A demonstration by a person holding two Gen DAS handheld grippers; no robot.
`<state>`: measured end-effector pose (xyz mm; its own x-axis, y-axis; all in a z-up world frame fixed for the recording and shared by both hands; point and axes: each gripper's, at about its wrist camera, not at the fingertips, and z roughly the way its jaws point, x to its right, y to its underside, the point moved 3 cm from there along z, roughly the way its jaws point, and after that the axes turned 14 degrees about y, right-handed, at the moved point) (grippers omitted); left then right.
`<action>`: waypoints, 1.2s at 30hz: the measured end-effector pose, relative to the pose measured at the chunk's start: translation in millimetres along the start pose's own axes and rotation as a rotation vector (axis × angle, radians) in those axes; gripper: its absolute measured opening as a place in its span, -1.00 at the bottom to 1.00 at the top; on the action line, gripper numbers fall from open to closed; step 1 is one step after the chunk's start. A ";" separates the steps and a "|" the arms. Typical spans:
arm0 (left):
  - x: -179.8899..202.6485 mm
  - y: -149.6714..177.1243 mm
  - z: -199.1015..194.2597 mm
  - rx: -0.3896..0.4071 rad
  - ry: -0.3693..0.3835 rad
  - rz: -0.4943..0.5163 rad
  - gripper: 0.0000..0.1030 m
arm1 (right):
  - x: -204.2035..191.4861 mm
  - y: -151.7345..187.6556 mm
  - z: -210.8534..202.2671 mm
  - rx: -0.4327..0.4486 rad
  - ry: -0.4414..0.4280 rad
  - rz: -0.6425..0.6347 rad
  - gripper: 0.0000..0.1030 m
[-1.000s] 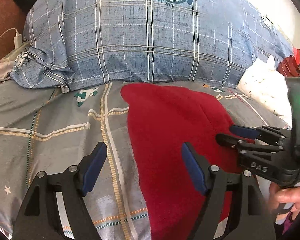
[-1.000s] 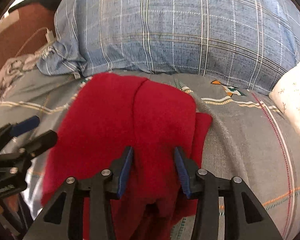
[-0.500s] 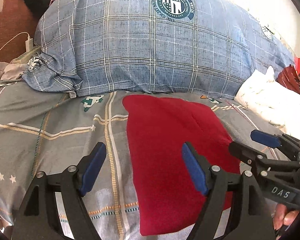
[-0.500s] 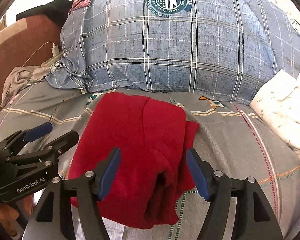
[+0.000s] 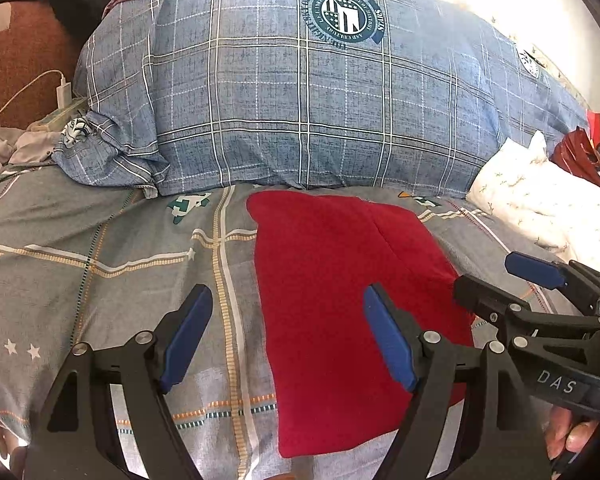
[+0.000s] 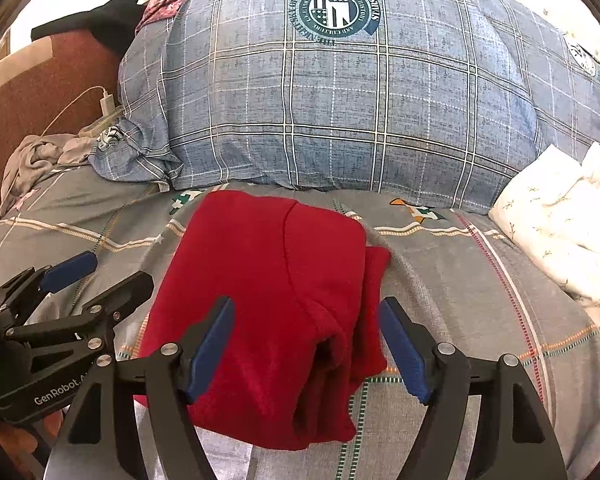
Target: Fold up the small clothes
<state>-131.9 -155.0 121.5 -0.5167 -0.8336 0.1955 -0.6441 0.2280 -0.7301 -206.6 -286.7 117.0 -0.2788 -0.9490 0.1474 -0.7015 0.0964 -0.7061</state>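
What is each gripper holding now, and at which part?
Nothing. The left gripper is open above the bed. The right gripper is opening; the red garment lies loose under it, untouched by the pads.

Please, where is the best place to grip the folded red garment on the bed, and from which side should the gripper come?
Probably the near right corner of the red garment, where the folded layers bunch into a raised, open lip. Come from above and the near side with the right gripper, whose jaws are opening, nothing pinched. Elsewhere it lies flat on the bedsheet, offering little to pinch.
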 end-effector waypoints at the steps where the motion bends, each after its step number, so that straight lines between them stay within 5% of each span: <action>1: -0.2 -0.1 -0.3 0.001 -0.002 0.000 0.52 | -0.1 0.2 0.3 -0.001 0.001 0.000 0.48; 36: -18.6 1.3 3.3 0.007 -0.039 -0.015 0.52 | -9.2 0.4 5.7 -0.022 -0.011 -0.008 0.53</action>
<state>-121.3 -140.8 114.7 -0.4845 -0.8558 0.1812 -0.6477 0.2117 -0.7319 -200.6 -279.7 111.5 -0.2665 -0.9528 0.1453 -0.7176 0.0955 -0.6898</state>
